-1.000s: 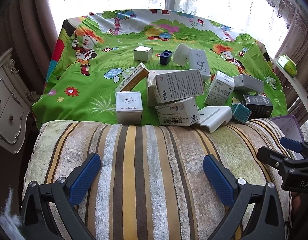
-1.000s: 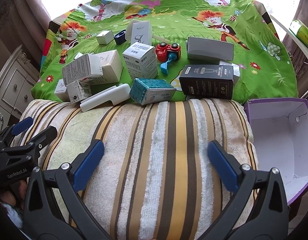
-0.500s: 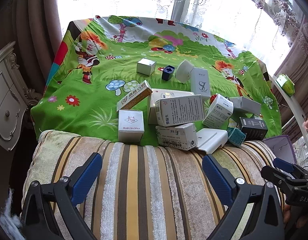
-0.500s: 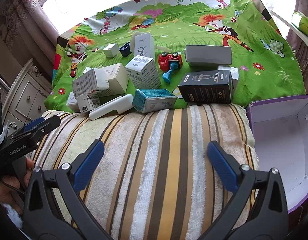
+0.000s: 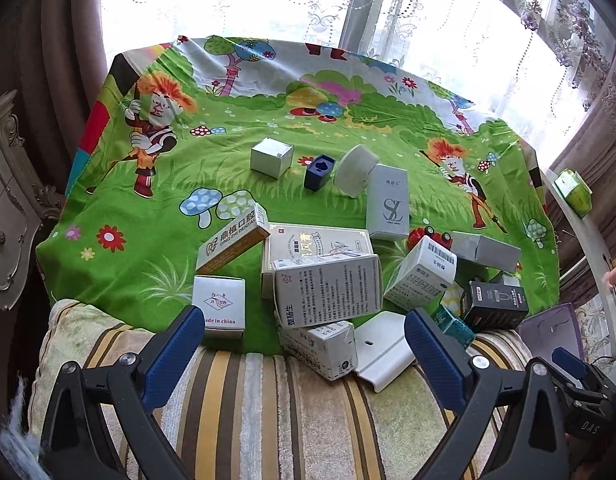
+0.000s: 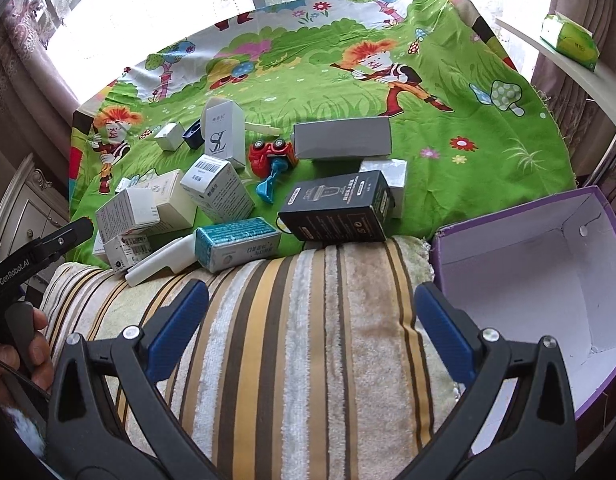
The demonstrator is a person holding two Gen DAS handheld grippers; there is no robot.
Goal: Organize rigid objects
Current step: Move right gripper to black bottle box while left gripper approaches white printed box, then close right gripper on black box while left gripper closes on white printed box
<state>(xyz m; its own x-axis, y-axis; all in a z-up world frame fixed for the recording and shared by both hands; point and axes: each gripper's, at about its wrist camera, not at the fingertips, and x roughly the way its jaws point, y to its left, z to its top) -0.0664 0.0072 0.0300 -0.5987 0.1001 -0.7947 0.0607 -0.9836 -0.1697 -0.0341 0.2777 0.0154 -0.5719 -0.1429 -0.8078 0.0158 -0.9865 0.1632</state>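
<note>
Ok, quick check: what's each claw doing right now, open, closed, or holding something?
Left claw: open, holding nothing, over the striped towel.
Right claw: open, holding nothing, over the same towel, beside the purple box.

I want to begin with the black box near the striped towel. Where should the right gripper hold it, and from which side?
Probably from the towel side, coming in low. The black box lies flat with its long edge facing the right gripper, whose jaws stand open. Close on its two short ends: the left end is free; the right end sits close to a white box, so enter carefully.
</note>
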